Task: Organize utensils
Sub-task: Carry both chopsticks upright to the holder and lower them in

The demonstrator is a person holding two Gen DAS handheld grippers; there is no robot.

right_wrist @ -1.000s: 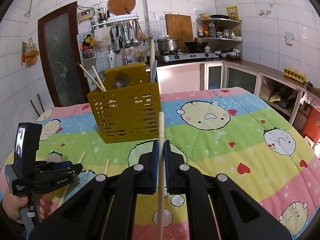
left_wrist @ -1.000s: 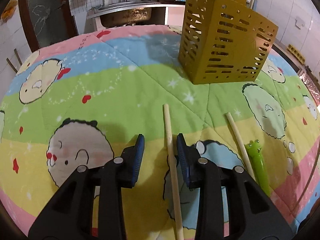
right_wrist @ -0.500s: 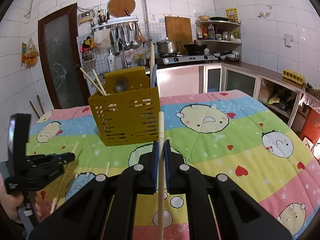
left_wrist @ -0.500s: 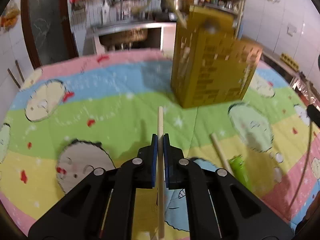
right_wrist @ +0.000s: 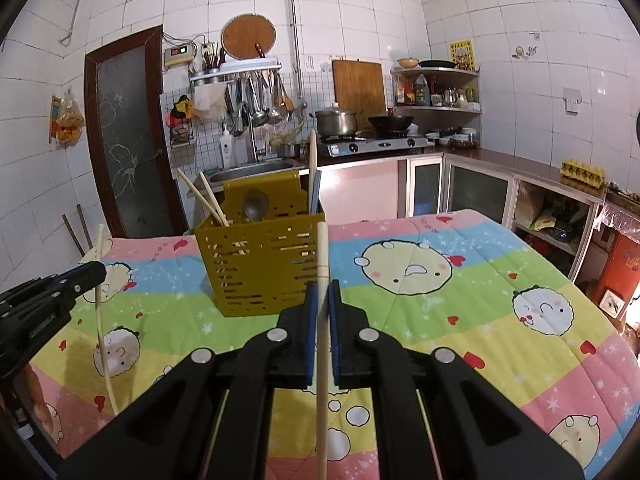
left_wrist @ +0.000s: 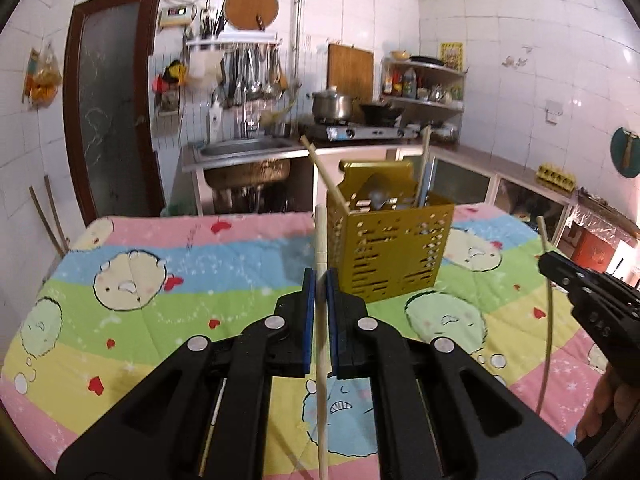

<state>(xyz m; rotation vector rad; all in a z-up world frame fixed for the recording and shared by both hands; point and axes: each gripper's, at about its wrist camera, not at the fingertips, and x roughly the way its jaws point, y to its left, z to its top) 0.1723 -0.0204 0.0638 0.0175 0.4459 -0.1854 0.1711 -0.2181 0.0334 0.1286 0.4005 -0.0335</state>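
since a second ago the left claw [left_wrist: 319,280] has clamped and lifted its pale wooden chopstick [left_wrist: 320,240] off the quilt-covered worktop [left_wrist: 160,300], the right claw [right_wrist: 322,286] still pinching another light, stiff, slippery stick [right_wrist: 322,248] mid-shaft, perforated mustard-yellow holder [right_wrist: 260,264] at 11 o'clock.

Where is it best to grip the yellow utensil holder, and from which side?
Probably the yellow utensil holder by its front top rim, from above: that wall is thin and upright, the top open, the chopsticks leaning at its left.

Surface: I see a cartoon-print quilt [right_wrist: 460,292] in pink, blue, green, yellow bands | On it: yellow perforated utensil holder [right_wrist: 264,268] standing upright at 11 o'clock from my right gripper's view
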